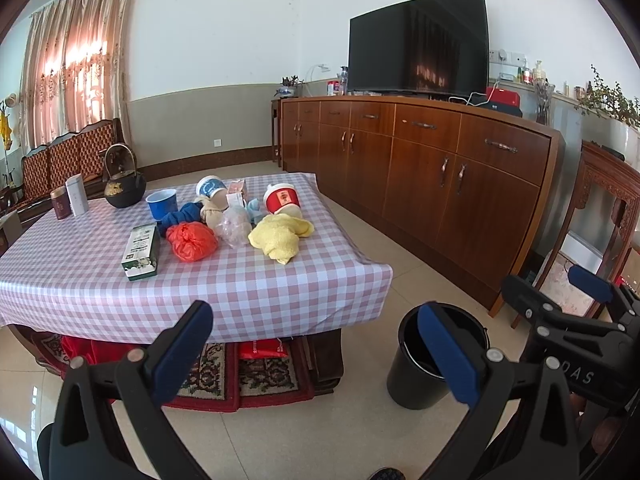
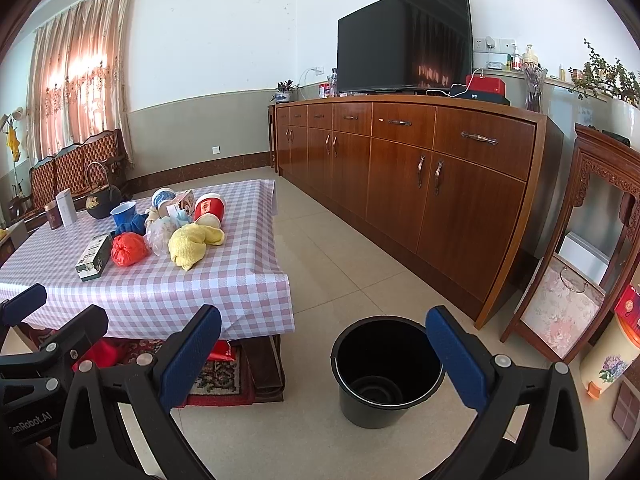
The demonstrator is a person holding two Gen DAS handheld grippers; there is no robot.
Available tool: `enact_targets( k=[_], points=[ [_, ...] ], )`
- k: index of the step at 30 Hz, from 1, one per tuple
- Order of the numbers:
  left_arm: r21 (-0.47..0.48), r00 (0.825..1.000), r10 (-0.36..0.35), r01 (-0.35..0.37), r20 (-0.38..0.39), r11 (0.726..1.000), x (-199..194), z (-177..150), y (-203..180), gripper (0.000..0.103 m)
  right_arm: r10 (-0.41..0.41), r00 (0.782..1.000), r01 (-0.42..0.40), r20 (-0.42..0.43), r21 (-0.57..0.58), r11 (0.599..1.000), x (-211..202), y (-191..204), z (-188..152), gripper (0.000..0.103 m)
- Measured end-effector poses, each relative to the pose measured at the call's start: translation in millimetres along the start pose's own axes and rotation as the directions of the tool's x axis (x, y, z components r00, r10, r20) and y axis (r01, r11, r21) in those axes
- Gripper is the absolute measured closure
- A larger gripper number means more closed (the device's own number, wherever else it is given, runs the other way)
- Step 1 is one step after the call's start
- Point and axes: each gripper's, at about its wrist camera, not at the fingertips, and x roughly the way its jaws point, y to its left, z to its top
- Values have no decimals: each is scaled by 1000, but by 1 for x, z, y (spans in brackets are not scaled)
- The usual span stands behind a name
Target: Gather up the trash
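A heap of trash lies on the pink checked table: a yellow cloth, a red plastic bag, a clear bag, a tipped red cup, a blue cup and a green box. A black bucket stands empty on the floor right of the table. My left gripper hangs open in front of the table's near edge. My right gripper is open, its right finger above the bucket. Neither holds anything. The yellow cloth and red bag also show in the right wrist view.
A black kettle and two tins stand at the table's far left. A long wooden sideboard with a TV runs along the right. A carved wooden stand is near the bucket. A rug lies under the table.
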Motion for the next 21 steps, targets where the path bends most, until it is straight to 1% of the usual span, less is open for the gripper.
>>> enact_targets(
  k=[21],
  points=[
    [-1,1000,7,-7,1,1000,0,3,4,0,1,1000,-1,1,-3,1000,0,1,2,0]
  ],
)
